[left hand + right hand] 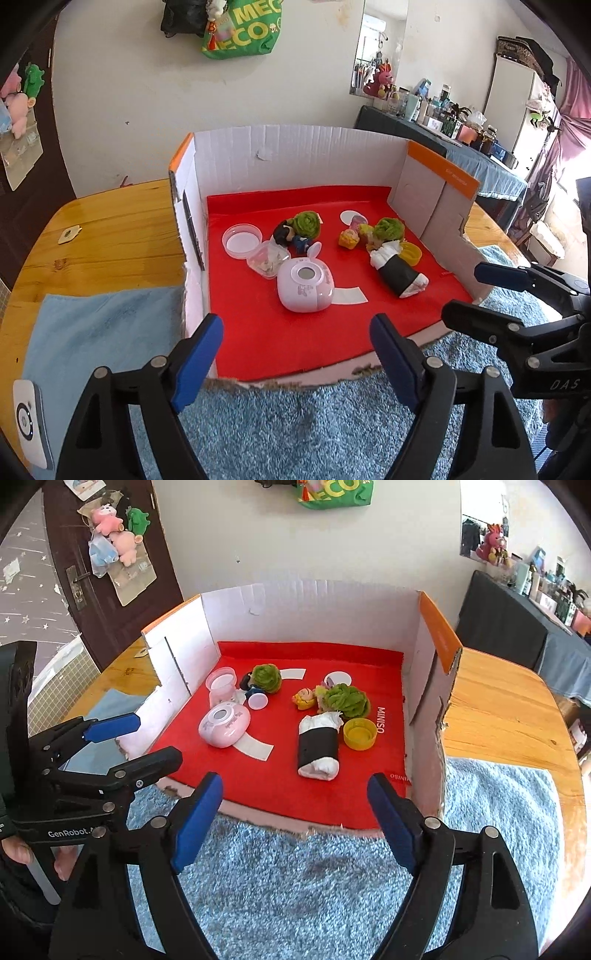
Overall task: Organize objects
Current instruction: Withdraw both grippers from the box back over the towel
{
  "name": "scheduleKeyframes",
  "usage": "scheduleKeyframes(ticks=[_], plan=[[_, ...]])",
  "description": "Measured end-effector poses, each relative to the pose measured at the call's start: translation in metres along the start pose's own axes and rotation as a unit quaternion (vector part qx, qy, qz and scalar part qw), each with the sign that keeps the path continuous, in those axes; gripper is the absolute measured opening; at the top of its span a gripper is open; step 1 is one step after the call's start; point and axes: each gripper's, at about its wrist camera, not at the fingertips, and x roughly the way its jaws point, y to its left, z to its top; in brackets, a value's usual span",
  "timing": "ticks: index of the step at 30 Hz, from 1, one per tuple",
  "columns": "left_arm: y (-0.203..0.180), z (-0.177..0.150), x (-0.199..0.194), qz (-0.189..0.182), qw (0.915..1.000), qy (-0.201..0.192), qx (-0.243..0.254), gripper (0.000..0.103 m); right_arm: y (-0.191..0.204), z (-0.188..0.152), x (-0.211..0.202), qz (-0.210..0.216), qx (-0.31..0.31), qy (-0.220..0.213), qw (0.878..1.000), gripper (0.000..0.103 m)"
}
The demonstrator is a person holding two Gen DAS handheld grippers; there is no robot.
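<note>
From the left wrist camera, a white cardboard box (295, 147) with its near side cut away sits on a wooden table (110, 229), lined with a red cloth (295, 332). On the cloth lie a pink rounded gadget (304, 286), an open clear tub (267, 260) with small bits inside, and its round lid (242, 240) just beside it. Behind them, a small dark-haired doll (290, 236) leans against a green woolly ball (306, 223). To the right, a black-and-white roll (400, 273) lies on its side, its long axis running from far left to near right, with a yellow cap (412, 254) just beside it. The left gripper (295, 360) hangs over the box's near edge with jaws apart and nothing between them. The right gripper (476, 295) shows at the right edge, also spread and empty.

From the right wrist camera, the same box (332, 609) holds the roll (318, 747), which here points nearly straight away from the camera, its frayed white end farthest. The yellow cap (360, 734) touches its right side, and a second green woolly ball (347, 700) sits behind. The right gripper (295, 821) is spread wide, empty, above a blue fluffy mat (295, 886). The left gripper (147, 740) at the left is parted too.
</note>
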Motion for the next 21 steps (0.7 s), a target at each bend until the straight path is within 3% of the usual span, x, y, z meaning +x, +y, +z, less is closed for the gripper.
scheduleKeyframes(ticks=[21], plan=[[-0.004, -0.027, -0.024, 0.016, 0.9996, -0.022, 0.001, 0.103, 0.004, -0.027, -0.023, -0.006, 0.008, -0.018, 1.000, 0.098]])
